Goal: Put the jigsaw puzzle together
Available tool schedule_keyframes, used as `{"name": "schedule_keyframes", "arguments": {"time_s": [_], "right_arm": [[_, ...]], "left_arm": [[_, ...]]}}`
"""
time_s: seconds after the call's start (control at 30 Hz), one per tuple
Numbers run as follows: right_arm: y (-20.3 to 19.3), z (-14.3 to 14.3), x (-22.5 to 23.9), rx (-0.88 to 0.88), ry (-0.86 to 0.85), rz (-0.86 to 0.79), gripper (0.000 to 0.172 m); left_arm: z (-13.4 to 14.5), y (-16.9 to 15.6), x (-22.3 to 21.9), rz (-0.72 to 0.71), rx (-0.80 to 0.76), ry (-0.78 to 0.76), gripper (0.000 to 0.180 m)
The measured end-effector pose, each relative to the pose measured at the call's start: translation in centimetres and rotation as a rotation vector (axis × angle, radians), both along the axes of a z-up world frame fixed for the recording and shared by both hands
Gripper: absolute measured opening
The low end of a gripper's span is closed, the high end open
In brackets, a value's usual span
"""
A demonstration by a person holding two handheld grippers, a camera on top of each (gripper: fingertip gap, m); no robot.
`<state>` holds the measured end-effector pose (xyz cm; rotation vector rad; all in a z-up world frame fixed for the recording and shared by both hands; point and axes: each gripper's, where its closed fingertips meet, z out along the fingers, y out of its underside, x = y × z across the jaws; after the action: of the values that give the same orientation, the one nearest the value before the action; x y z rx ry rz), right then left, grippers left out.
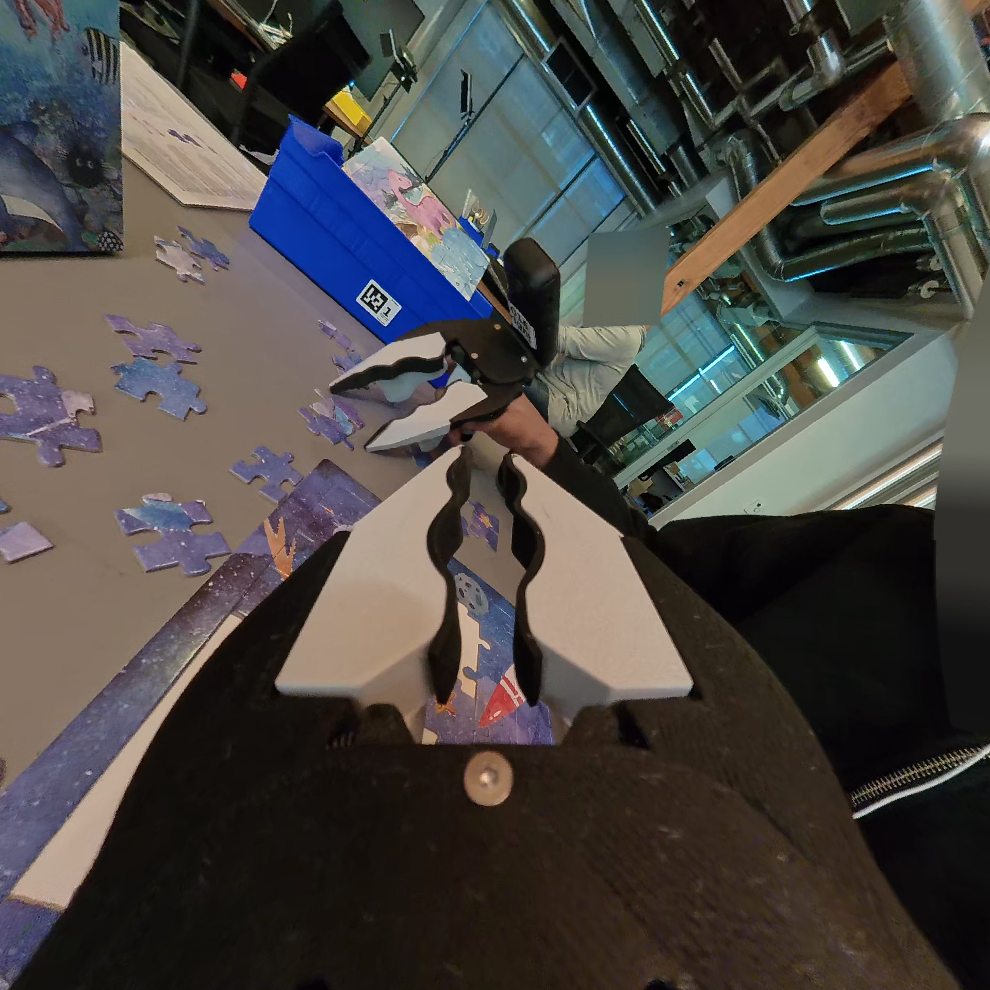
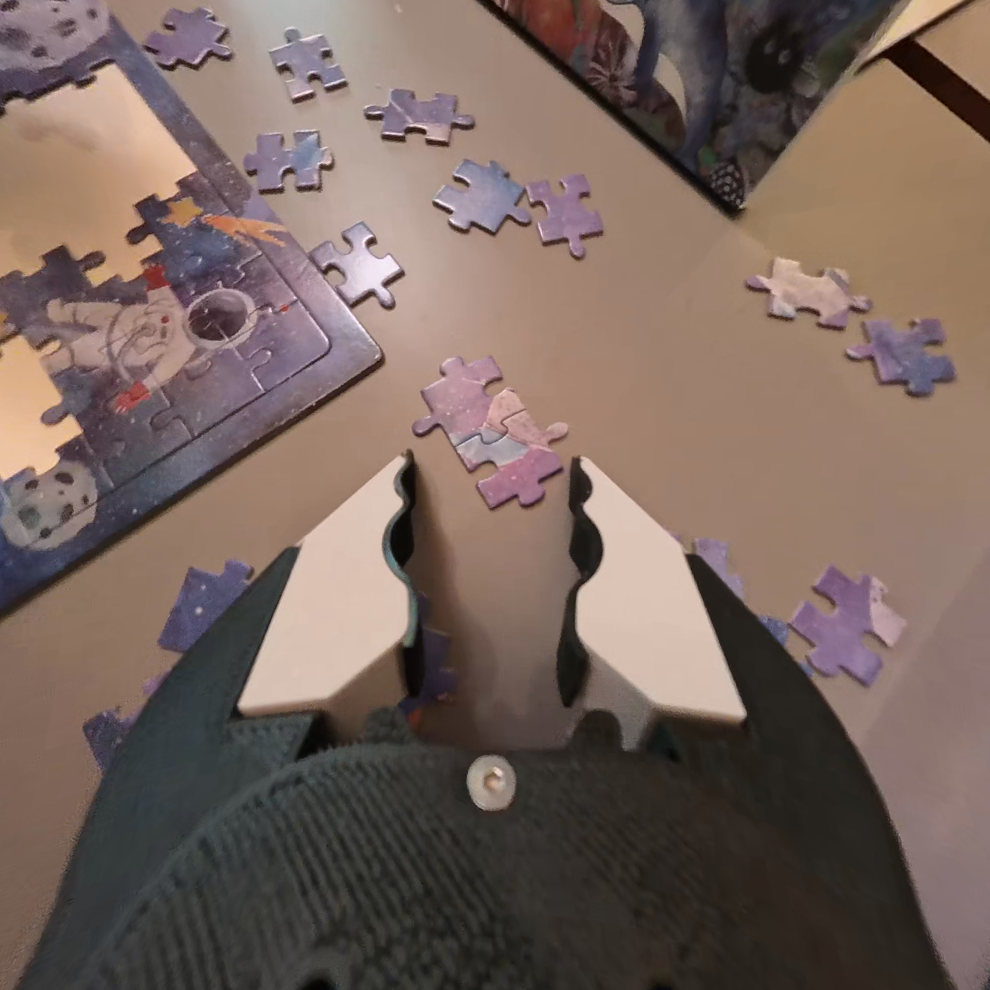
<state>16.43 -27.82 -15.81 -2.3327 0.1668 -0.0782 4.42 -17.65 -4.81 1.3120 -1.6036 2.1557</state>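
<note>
Puzzle pieces lie scattered on the grey counter (image 2: 616, 332): in the right wrist view about nine loose purple and blue ones can be counted beyond the fingertips, with several more partly hidden under the fingers. One joined cluster (image 2: 490, 431) of roughly three pink-purple pieces lies flat just ahead of the right hand-held gripper (image 2: 490, 460), whose two white fingers with wavy black pads stand wide apart over bare counter; nothing is between the pads, and the cluster's near end reaches about level with the right fingertip without touching it. To the left sits one framed puzzle board (image 2: 225, 343), partly filled, showing an astronaut and a cratered moon, with two large bare gaps in view. One loose piece (image 2: 360, 265) lies right at the board's edge. One illustrated box (image 2: 712, 80) stands at the far right of that view. In the left wrist view the left hand-held gripper (image 1: 483, 460) hangs above the same puzzle board (image 1: 321, 503), its two pads close together with a narrow slot between them, holding nothing. Beyond it the right hand-held gripper (image 1: 356, 415) shows with its jaws spread, tips down at the counter near a small cluster of pieces (image 1: 332, 415). One blue bin (image 1: 327, 235) stands behind, holding one finished dinosaur puzzle (image 1: 412, 209). One person in a light jacket (image 1: 589, 369) sits in the background.
</note>
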Motion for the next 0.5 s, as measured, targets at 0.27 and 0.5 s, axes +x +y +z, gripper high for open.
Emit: {"name": "schedule_keyframes", "arguments": {"time_s": [0.27, 0.5], "right_arm": [[0.7, 0.0, 0.3, -0.021, 0.004, 0.147, 0.052], [0.9, 0.1, -0.1, -0.019, -0.002, 0.136, 0.033]], "left_arm": [[-0.5, 0.2, 0.3, 0.007, 0.001, 0.013, 0.009], [-0.1, 0.3, 0.3, 0.007, -0.008, -0.003, 0.006]]}}
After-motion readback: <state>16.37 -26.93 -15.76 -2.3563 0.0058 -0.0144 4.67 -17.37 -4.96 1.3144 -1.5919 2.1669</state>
